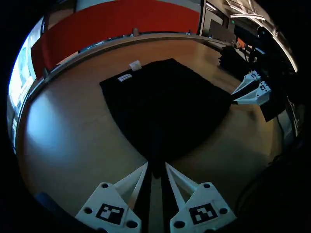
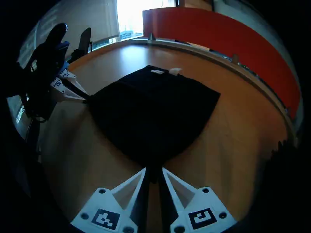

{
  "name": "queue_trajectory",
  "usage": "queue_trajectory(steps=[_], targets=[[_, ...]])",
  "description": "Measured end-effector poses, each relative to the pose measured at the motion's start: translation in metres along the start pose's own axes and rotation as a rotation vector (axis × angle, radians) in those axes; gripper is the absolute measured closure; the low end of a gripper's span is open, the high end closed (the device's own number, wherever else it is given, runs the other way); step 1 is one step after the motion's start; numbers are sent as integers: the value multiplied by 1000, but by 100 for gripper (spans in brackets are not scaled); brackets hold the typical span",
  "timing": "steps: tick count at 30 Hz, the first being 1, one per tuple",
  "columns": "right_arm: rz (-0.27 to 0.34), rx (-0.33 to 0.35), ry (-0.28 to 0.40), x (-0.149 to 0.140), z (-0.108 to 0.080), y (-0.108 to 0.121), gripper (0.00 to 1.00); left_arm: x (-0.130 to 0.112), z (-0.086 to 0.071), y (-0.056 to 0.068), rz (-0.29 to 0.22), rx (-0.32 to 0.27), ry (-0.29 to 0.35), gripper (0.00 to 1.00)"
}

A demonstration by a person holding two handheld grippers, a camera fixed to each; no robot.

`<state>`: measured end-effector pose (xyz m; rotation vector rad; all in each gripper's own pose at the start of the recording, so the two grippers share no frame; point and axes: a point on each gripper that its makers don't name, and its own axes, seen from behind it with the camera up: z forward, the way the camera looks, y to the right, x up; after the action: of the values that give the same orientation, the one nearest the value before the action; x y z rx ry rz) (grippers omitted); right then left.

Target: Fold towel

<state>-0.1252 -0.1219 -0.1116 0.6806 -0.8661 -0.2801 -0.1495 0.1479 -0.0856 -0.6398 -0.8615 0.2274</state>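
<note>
The white two-fingered plastic left gripper (image 1: 157,167) is clenched on one near corner of the black rectangular cloth towel (image 1: 167,105), which lies spread flat on the light-brown wooden table (image 1: 66,132) with its small white sewn tags (image 1: 125,77) along the far edge. At the next corner of that same near edge, the matching white right gripper (image 2: 154,171) is pinched onto the cloth too. Each bite looks shallow, taking only the very tip of a corner, so the fabric could slip free once its weight hangs from the fingers. If one hand rises or travels ahead of the other, the near edge would likely land askew of the tagged edge. A low carry could drag and bunch the middle.
</note>
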Motion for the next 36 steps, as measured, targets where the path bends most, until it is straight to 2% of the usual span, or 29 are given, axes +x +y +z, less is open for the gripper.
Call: queue_trajectory(steps=[6, 12, 24, 36], targets=[[13, 4, 27, 14, -12, -4, 86, 7, -16, 1, -13, 2, 8, 85], [-3, -8, 62, 30, -28, -6, 86, 17, -35, 3, -47, 3, 25, 85], [-19, -13, 98, 51, -61, -14, 86, 31, -68, 11, -65, 4, 45, 85], [-21, -11, 118, 66, -89, -18, 86, 51, -100, 18, -117, -13, 89, 85]])
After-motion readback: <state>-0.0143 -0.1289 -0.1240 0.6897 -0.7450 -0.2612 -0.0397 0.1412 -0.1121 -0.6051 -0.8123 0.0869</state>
